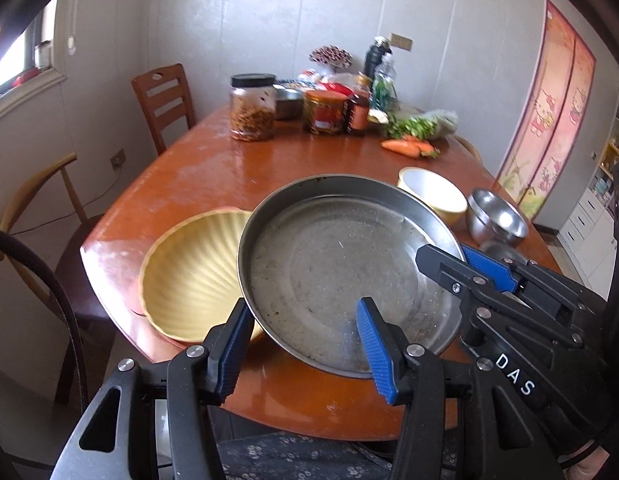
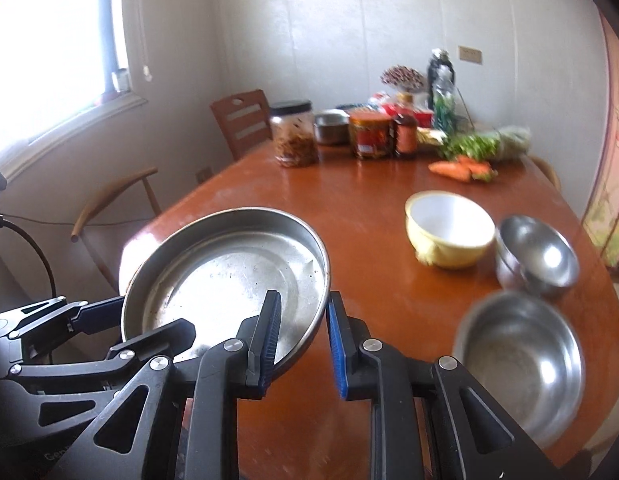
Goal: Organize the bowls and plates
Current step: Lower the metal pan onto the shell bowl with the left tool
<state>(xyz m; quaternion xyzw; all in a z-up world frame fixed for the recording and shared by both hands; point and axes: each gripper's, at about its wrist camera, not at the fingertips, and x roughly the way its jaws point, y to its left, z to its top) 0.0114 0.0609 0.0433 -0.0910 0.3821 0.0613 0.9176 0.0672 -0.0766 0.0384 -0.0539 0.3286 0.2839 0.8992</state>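
A round steel plate point(image 1: 333, 272) is held tilted above the near edge of the wooden table point(image 1: 197, 168). My right gripper point(image 2: 301, 336) is shut on the plate's point(image 2: 229, 272) right rim; it also shows in the left wrist view point(image 1: 461, 264). My left gripper point(image 1: 305, 344) is open, its fingers either side of the plate's near rim. A yellow ribbed plate point(image 1: 189, 272) lies on the table, partly under the steel plate. A yellow bowl point(image 2: 449, 228), a small steel bowl point(image 2: 537, 256) and a larger steel bowl point(image 2: 521, 360) stand to the right.
Jars point(image 1: 253, 108), bottles point(image 1: 375, 56), greens and carrots point(image 1: 409, 146) crowd the far end of the table. Two chairs point(image 1: 165, 100) stand along the left side. A wall and window are on the left, a curtain point(image 1: 549, 112) on the right.
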